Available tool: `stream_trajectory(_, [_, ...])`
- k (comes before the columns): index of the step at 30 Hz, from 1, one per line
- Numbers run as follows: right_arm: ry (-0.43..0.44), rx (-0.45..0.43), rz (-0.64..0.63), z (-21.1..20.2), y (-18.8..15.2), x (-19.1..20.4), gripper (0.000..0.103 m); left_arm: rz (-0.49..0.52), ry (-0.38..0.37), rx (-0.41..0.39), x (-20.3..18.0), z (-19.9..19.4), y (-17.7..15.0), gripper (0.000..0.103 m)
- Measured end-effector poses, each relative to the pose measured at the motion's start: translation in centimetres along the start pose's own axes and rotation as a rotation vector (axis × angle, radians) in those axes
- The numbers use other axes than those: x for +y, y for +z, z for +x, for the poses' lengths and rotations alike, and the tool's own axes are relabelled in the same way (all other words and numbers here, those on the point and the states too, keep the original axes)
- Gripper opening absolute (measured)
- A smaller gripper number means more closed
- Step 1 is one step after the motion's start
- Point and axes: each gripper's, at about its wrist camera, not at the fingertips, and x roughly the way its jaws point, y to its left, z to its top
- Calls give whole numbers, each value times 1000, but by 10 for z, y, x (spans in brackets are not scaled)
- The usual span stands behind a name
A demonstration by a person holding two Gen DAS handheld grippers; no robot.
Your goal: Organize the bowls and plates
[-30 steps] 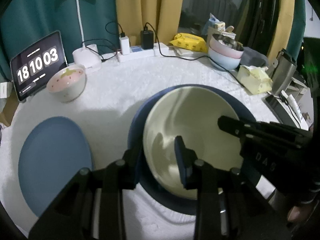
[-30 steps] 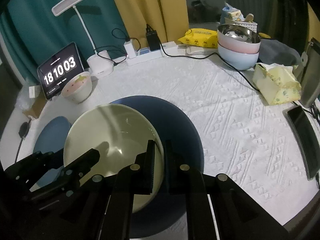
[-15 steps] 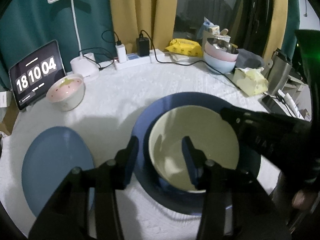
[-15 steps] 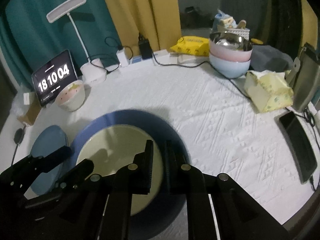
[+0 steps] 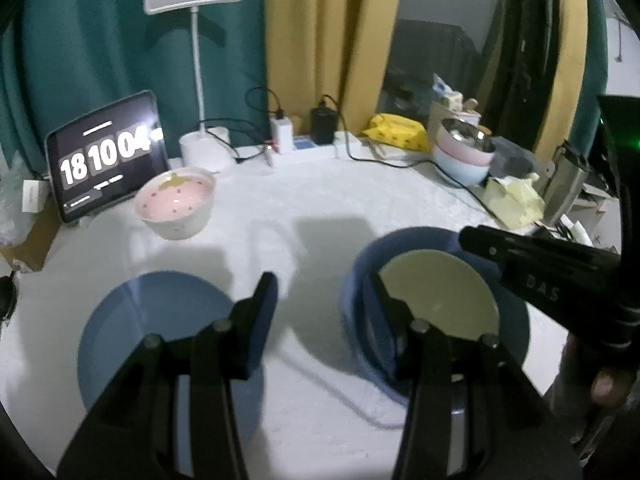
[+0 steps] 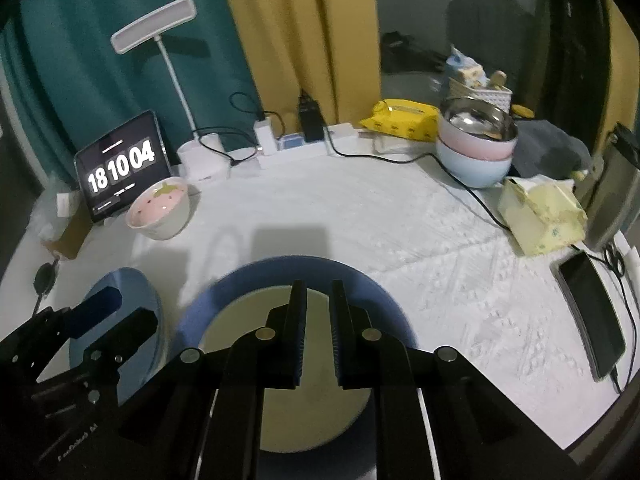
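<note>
In the left wrist view the left tongs [image 5: 324,294] are released, jaws spread wide with nothing between them, over bare white cloth between two dishes. Under the left jaw lies the small blue plate [image 5: 160,320], flat on the desk [image 5: 280,208]; by the right jaw sits the large dark blue plate [image 5: 360,308] with the cream plate [image 5: 438,296] lying flat inside it, a ring of blue rim showing around the cream edge. The right tongs [image 5: 480,240] reach in from the right over the far side of that rim. Farther back, the pink strawberry bowl [image 5: 176,204] stands alone just in front of the tablet clock [image 5: 106,156], with open cloth between it and both plates. The stacked bowls [image 5: 464,152] sit at the far right edge by the yellow tissue pack [image 5: 512,200]. In the right wrist view the right tongs [image 6: 318,304] are nearly closed, a narrow gap left between the jaws and nothing in it, hanging over the cream plate [image 6: 248,320], which lies centred in the large dark blue plate [image 6: 360,280]. The left tongs [image 6: 120,316] are over the small blue plate [image 6: 120,280], which lies just beside the big one. A broad stretch of cloth runs to the right, up to a phone [image 6: 592,300] near the desk edge.
</note>
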Motion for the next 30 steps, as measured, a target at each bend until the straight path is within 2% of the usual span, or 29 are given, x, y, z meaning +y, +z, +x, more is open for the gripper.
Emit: stream_trajectory(30, [51,49,-164,55,55,135,12,-114,135,-40,164,12,30,47])
